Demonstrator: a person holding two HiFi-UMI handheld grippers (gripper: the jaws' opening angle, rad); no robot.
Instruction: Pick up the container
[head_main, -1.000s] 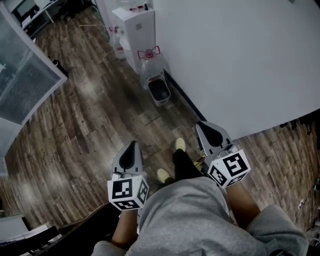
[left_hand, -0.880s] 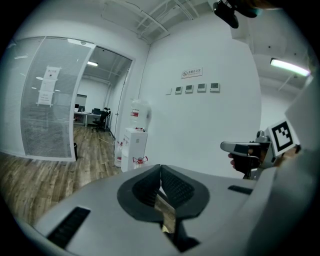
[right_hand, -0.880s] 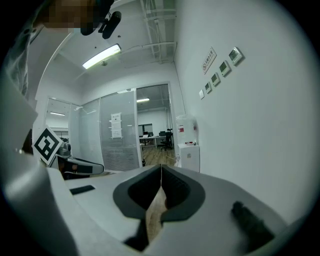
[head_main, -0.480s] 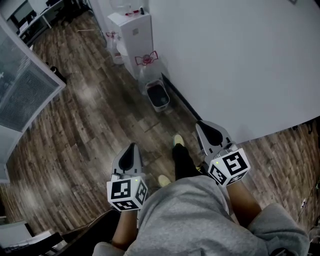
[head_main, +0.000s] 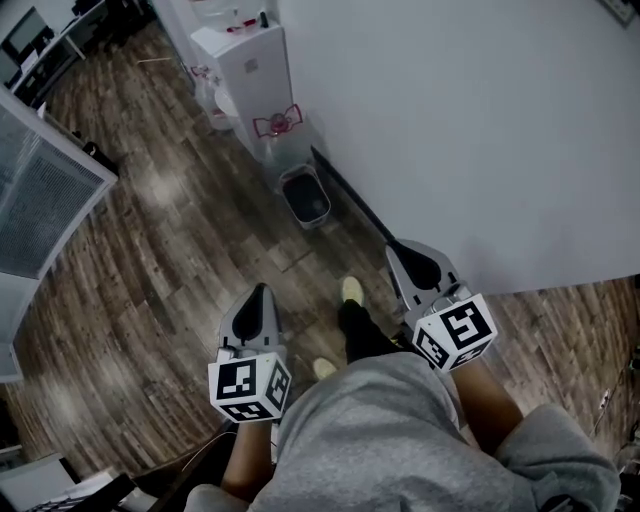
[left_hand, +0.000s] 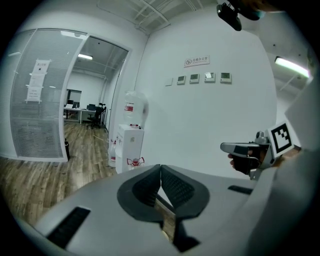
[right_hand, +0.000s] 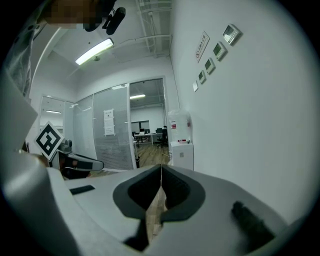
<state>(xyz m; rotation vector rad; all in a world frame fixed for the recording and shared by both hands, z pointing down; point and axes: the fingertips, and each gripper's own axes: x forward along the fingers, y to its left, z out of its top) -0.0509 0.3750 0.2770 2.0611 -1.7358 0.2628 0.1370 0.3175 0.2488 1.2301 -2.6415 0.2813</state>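
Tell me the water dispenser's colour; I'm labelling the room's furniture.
White. The water dispenser against the wall shows best in the head view.

Wood-plank floor (head_main: 170, 270); on it stand a small dark container (head_main: 304, 196) and a white water dispenser (head_main: 250, 75).

**Person in grey, a grey hand-held tool on each side**

The person wears a loose light-grey sweatshirt (head_main: 390, 440) with a bunched grey sleeve (head_main: 560, 455), dark trousers (head_main: 362, 330) and pale shoes (head_main: 352, 290).

The left tool (head_main: 258, 292) and the right tool (head_main: 402, 250) look alike. Each has a smooth light-grey shell that tapers to a rounded point, with a dark inset near the tip. At the rear of each sits a white cube printed with black square markers: the left cube (head_main: 250, 388) and the right cube (head_main: 456, 335).

In the left gripper view, the jaws are lined with dark, finely ribbed pads (left_hand: 177, 187). A narrow dark slot (left_hand: 70, 225) is set into the shell.
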